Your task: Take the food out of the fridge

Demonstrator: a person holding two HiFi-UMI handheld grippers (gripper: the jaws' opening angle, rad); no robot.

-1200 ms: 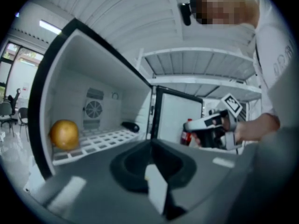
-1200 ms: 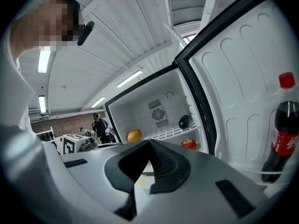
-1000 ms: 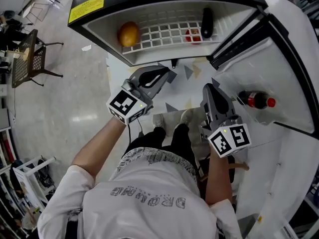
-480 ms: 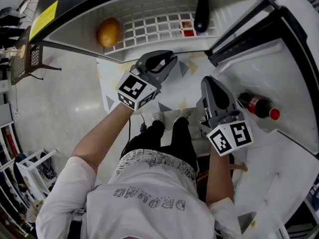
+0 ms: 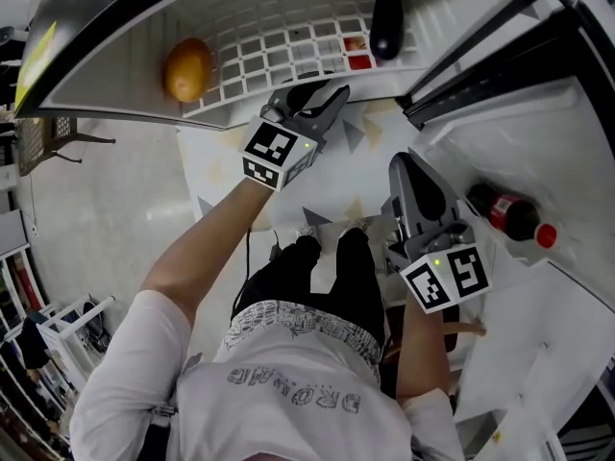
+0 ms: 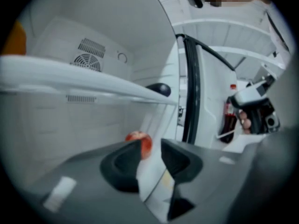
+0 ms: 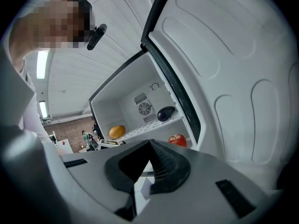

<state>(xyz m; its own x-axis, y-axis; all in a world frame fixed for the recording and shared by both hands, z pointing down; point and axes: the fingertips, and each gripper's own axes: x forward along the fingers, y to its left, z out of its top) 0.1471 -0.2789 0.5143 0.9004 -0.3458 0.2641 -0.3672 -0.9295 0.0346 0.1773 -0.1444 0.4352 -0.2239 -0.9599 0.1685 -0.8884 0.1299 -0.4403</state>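
Food is counted against the white wire fridge shelf (image 5: 288,46): one round orange fruit (image 5: 187,69) and one dark aubergine (image 5: 386,19) on it, one round red fruit (image 7: 177,140) beneath. One dark cola bottle (image 5: 509,217) stands right of it. At the shelf's front edge the left claw (image 5: 334,94) is opening with nothing gripped; the right claw (image 5: 404,166) is closed, empty.

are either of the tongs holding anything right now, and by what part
Nothing is held. The left tongs are opening with nothing between the jaws; the red fruit sits beyond them. The right tongs are shut and empty.

Head view downward — gripper views into fridge (image 5: 106,65)
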